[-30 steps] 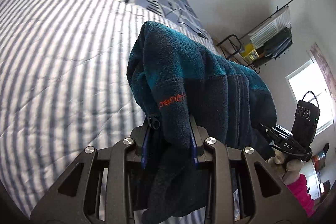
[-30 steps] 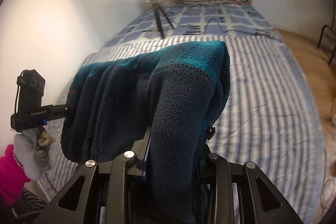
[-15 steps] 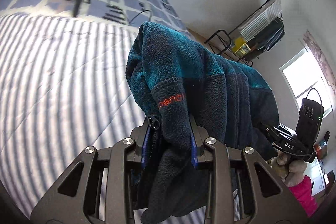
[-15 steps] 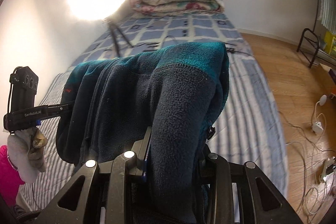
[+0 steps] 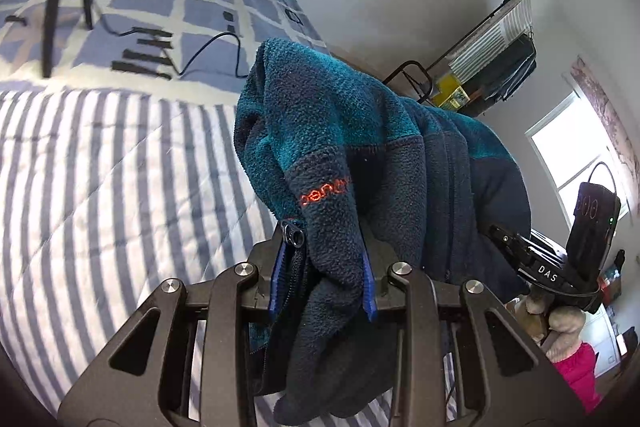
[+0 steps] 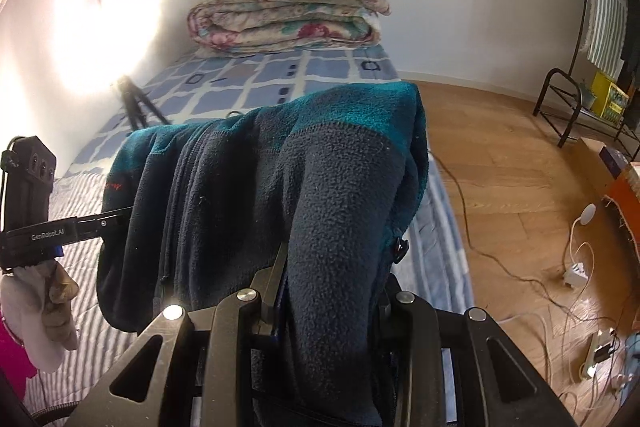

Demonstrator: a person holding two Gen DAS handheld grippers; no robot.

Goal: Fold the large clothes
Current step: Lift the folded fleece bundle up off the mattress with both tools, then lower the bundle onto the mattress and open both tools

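We read orange lettering, "penty" as far as it shows, on the navy cuff of the fleece jacket (image 5: 360, 163) just ahead of our left gripper (image 5: 324, 267), whose fingers are pinched on a fold of that fleece beside its zipper pull (image 5: 294, 231). Off to that gripper's right, the other tool carries "DAS" in white. From the right wrist, the left tool's band reads "GenRoboLAI", and our right gripper (image 6: 328, 291) is likewise clamped on the jacket's navy hem. The jacket hangs stretched between both grippers, lifted clear above the striped quilt (image 5: 100, 187), teal panel uppermost. Ahead of the right gripper the bed edge runs just right of the jacket; beyond it lies open wooden floor (image 6: 500, 155) with cables (image 6: 480, 247). Far ahead sit a folded floral duvet (image 6: 288, 15) and a tripod (image 6: 136, 107). Our gloved left hand (image 6: 36, 315) grips its tool from below, held level
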